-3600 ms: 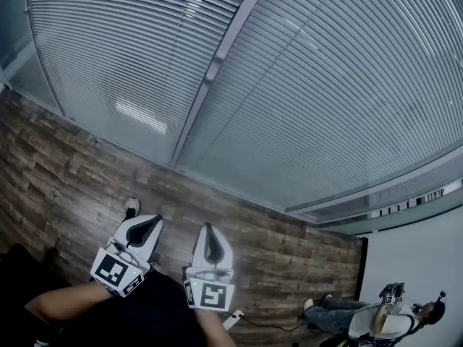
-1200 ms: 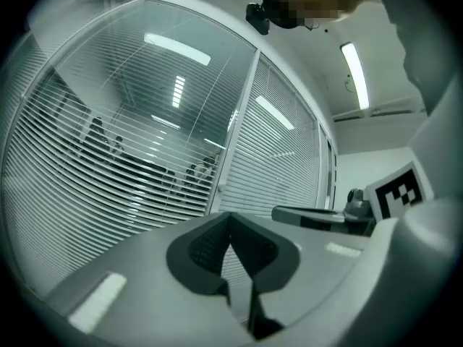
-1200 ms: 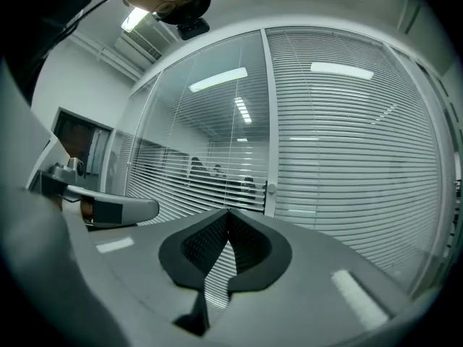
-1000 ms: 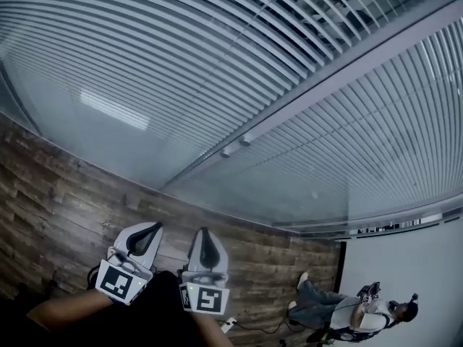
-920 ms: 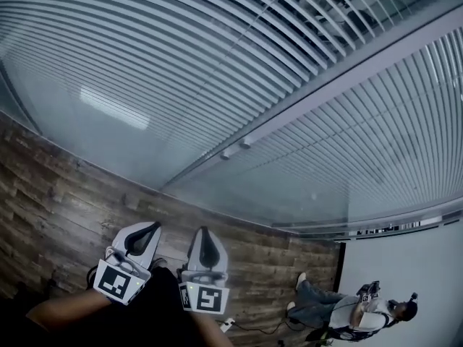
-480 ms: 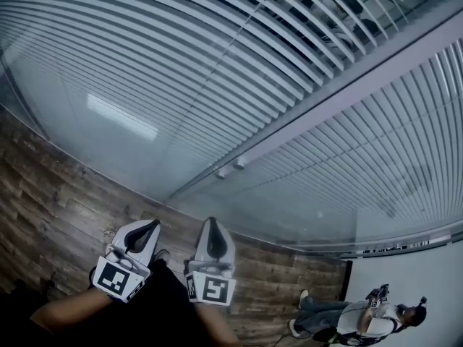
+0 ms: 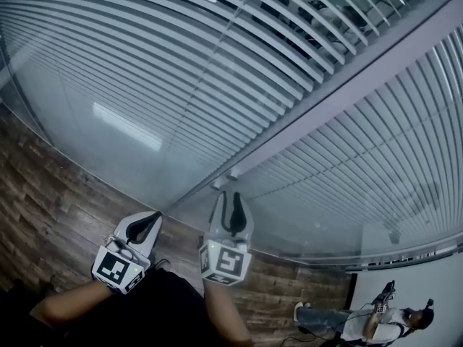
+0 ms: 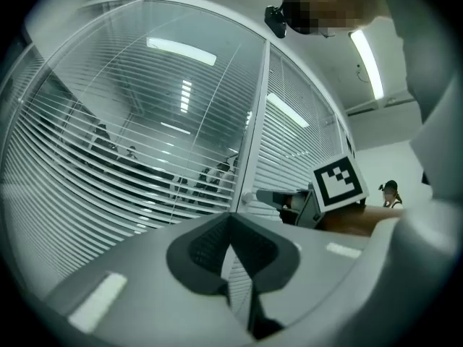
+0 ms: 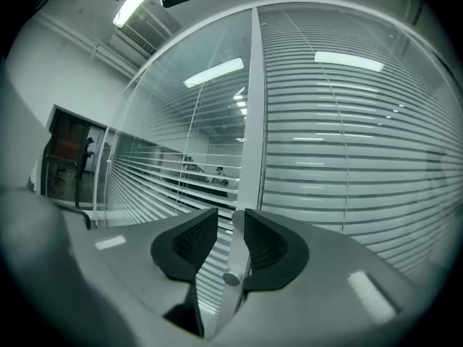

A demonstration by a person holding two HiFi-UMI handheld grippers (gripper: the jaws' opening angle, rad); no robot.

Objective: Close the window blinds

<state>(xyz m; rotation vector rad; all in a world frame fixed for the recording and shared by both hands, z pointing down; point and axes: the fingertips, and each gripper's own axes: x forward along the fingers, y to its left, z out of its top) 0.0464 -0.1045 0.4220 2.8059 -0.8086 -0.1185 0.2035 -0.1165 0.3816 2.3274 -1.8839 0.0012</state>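
Slatted window blinds (image 7: pixel 145 63) hang behind glass on both sides of a pale mullion (image 7: pixel 347 71); the left set stands partly open, with people visible through it. Two small knobs (image 7: pixel 233 173) stick out low on the mullion. My right gripper (image 7: pixel 230 197) is raised right under them. In the right gripper view a silver knob (image 9: pixel 231 275) stands between its opening jaws (image 9: pixel 230 215), leaning on the right pad (image 9: pixel 264 248) with a gap at the left pad. My left gripper (image 7: pixel 153 217) hangs lower left, shut and empty (image 8: pixel 233 219).
A wooden floor (image 7: pixel 43 186) runs along the foot of the glass wall. A person (image 7: pixel 369 320) sits on the floor at the far lower right, by a white wall. My arms and dark clothing fill the bottom of the head view.
My right gripper has risen from beside the left one up to the mullion's knobs and its jaws have parted. The left gripper has stayed low.
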